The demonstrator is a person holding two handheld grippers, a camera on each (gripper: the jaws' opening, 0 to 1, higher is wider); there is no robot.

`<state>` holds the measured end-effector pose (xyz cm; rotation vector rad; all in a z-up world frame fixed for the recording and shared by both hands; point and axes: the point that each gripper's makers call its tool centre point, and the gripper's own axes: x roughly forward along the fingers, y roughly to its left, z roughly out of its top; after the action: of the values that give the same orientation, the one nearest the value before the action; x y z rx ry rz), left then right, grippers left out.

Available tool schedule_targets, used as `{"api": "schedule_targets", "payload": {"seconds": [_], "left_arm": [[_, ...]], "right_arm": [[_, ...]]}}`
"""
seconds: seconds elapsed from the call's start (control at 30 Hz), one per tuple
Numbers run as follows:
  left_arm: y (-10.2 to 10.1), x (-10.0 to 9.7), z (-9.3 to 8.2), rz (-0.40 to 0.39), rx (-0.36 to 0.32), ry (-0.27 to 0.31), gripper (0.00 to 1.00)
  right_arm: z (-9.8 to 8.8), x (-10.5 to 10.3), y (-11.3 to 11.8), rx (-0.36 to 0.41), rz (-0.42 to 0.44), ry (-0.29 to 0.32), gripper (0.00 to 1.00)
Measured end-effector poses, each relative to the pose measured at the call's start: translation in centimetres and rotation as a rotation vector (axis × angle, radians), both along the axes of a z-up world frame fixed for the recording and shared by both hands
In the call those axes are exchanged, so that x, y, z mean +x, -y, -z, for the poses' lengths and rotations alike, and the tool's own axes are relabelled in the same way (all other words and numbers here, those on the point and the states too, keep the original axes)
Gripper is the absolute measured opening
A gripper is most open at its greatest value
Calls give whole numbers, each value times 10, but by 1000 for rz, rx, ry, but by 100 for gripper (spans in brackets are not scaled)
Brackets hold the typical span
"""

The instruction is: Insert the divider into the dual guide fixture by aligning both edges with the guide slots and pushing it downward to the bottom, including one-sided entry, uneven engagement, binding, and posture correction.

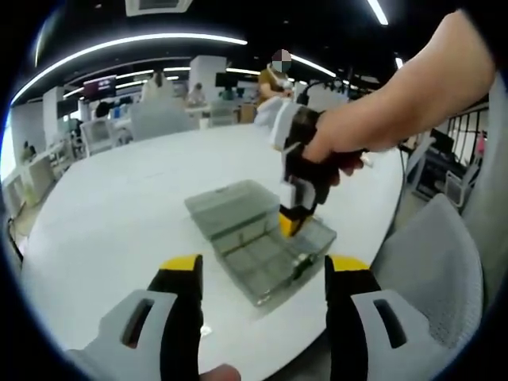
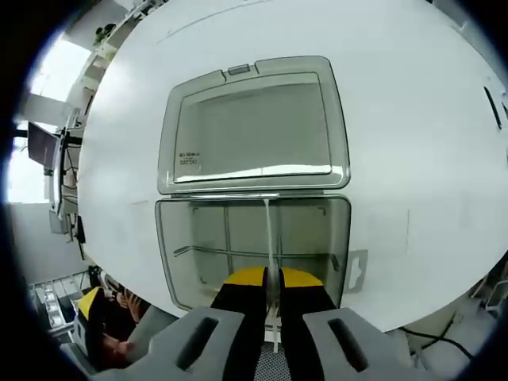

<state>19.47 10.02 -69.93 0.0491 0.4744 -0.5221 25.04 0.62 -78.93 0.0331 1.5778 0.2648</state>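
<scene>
**Colleague:** What are you holding, and where is it sitting?

**Me:** My right gripper is pinching the thin translucent plastic divider strip between its yellow-tipped jaws, closed on its near end. The strip is running away from me toward twelve o'clock, down the middle of the clear grey plastic compartment box, whose lid is lying open flat beyond it on the round white worktop.

**Colleague:** And your other hand?

**Me:** My left gripper is hanging open and empty over the worktop, just short of the box; in the left gripper view the right gripper is coming down into the tray from about one o'clock.

**Colleague:** Is the strip seated?

**Me:** I am judging not yet. The far end looks to be meeting the hinge-side wall, but I cannot tell whether the near end is in its slot, since my jaws are hiding it.

**Colleague:** So how are you planning the push?

**Me:** I am thinking level first: both ends should be entering together, or one will be binding. If it is cocking, I should be easing up, squaring it, and pressing straight down with light, even force. Bringing the left gripper onto the box rim would be steadying it against sliding.
</scene>
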Motion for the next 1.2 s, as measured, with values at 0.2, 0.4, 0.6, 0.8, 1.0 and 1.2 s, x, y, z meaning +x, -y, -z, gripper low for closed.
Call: {"api": "schedule_targets", "payload": {"seconds": [0.2, 0.4, 0.6, 0.8, 1.0, 1.2], "left_arm": [[1, 0, 1, 4, 1, -1, 60], [2, 0, 2, 8, 5, -1, 60], [2, 0, 1, 9, 5, 1, 60], [2, -1, 1, 11, 8, 2, 60], [3, -1, 0, 13, 9, 2, 60], [2, -1, 1, 10, 7, 1, 60]], "right_arm": [[-2, 1, 2, 13, 17, 11, 0], [-3, 3, 3, 14, 21, 20, 0], [-7, 0, 2, 22, 23, 31, 0], [-10, -3, 3, 26, 29, 37, 0], [-7, 1, 2, 38, 18, 36, 0], [-1, 6, 4, 27, 21, 30, 0]]}}
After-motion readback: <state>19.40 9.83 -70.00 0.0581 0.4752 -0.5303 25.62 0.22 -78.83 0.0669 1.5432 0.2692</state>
